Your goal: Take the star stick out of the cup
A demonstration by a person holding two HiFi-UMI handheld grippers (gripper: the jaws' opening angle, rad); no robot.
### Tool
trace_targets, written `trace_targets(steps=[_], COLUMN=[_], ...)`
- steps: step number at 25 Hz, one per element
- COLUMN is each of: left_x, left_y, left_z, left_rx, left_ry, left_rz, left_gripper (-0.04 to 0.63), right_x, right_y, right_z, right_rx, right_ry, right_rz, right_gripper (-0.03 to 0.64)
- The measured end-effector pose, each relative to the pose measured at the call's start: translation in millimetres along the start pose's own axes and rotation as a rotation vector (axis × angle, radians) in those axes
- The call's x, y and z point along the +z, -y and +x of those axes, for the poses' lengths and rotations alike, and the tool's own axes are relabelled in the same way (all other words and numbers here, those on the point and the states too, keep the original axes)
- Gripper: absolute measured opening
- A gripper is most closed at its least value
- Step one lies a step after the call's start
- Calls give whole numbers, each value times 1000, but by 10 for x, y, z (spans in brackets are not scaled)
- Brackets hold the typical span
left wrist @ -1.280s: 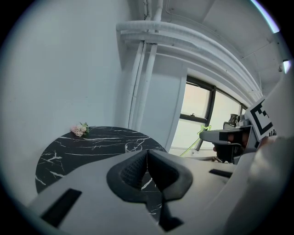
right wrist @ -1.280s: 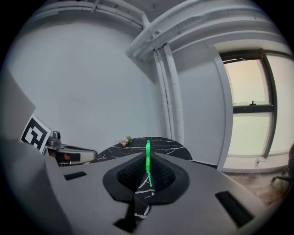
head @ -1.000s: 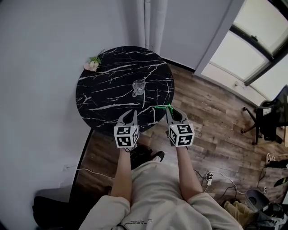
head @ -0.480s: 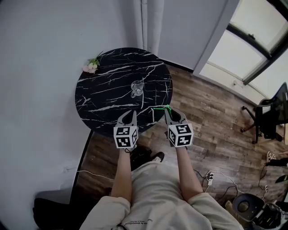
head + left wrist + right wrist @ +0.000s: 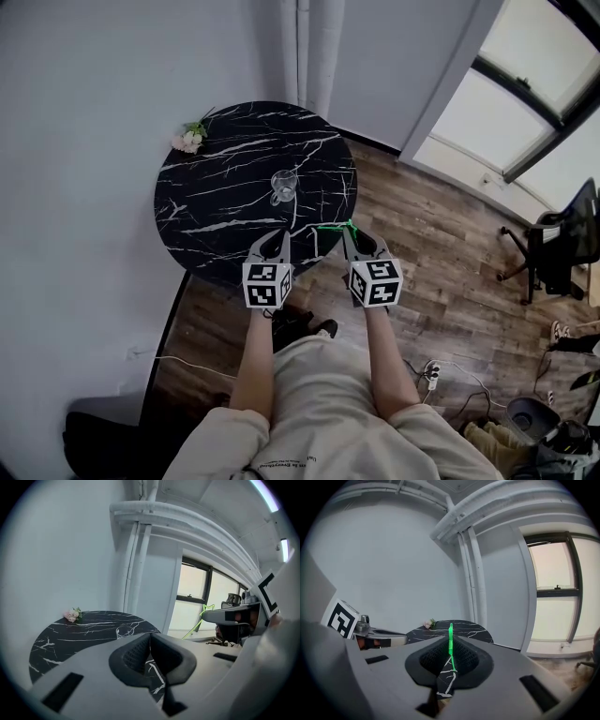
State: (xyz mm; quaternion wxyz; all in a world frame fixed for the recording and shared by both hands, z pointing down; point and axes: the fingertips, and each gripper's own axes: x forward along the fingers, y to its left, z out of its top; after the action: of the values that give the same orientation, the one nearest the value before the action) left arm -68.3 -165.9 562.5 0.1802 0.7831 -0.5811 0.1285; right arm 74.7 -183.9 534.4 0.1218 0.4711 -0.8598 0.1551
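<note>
1. Noted flowers [image 5: 190, 139] at the far left rim of the round black table [image 5: 220, 202]; counted as no part of the task.
2. Recorded left gripper [image 5: 274, 236] over the table's near edge, fingers brought together on nothing; judged idle.
3. Found cup [image 5: 283, 185] upright near the table's middle, clear glass, no stick in it; stood well apart from both grippers.
4. Found star stick [image 5: 330, 227] in the air over the table's near right rim, between the two grippers and clear of the cup. Read long axis as running crosswise and near level in the head view; in the left gripper view, sloped up to the right. Placed star end at the right gripper's fingertips, plain end toward the left gripper.
5. Recorded right gripper [image 5: 352, 231], fingers pinched narrowly on the star stick by its star end.
6. Judged removal done, with stick out and cup emptied. Saw nothing left except perhaps setting the stick down, a step not named in the task.
</note>
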Motion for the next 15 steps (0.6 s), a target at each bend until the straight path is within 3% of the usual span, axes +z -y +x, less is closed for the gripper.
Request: trace_targets(steps=[15], left_x=[-28], left_y=[124], left_z=[42], left_rx=[-10], left_ry=[-7], left_rz=[12], left_gripper=[23], right_x=[-65], right_y=[139], right_z=[-140], right_rx=[-18], right_ry=[10], right_rz=[66], right_gripper=[46])
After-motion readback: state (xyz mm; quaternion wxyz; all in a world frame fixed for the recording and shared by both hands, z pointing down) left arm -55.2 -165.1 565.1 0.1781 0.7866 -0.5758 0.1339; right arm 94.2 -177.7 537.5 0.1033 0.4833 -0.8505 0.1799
